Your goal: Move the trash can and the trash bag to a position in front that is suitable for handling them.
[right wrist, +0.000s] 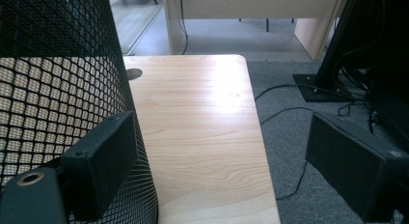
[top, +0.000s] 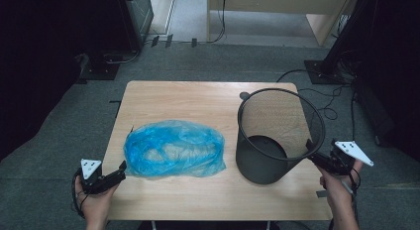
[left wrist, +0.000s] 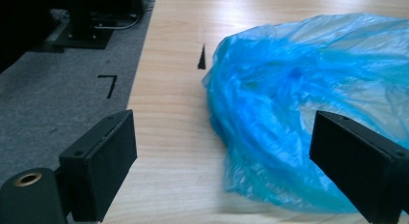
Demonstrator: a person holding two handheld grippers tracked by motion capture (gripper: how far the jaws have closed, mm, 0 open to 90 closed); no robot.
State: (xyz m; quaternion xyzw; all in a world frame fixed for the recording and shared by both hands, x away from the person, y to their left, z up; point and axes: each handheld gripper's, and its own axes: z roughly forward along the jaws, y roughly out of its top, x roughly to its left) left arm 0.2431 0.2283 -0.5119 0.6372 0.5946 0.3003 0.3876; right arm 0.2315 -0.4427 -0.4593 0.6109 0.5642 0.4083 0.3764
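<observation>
Left claw (top: 120, 171) at near left table edge, jaws spread wide, nothing between them; seen also in left gripper view (left wrist: 222, 161). Right claw (top: 313, 158) at near right, jaws likewise wide apart and empty, also in right gripper view (right wrist: 222, 166). Crumpled blue plastic bag (top: 173, 149) lying flat just beyond and right of left claw, apart from its pads, near edge reaching in front of its right jaw (left wrist: 308, 103). Black mesh wastebasket (top: 277, 136) upright just left of right claw, mesh wall (right wrist: 58, 89) close beside its left jaw; contact not discernible. Wooden table (top: 198, 98) extending beyond both; grey carpet and cables farther off.
</observation>
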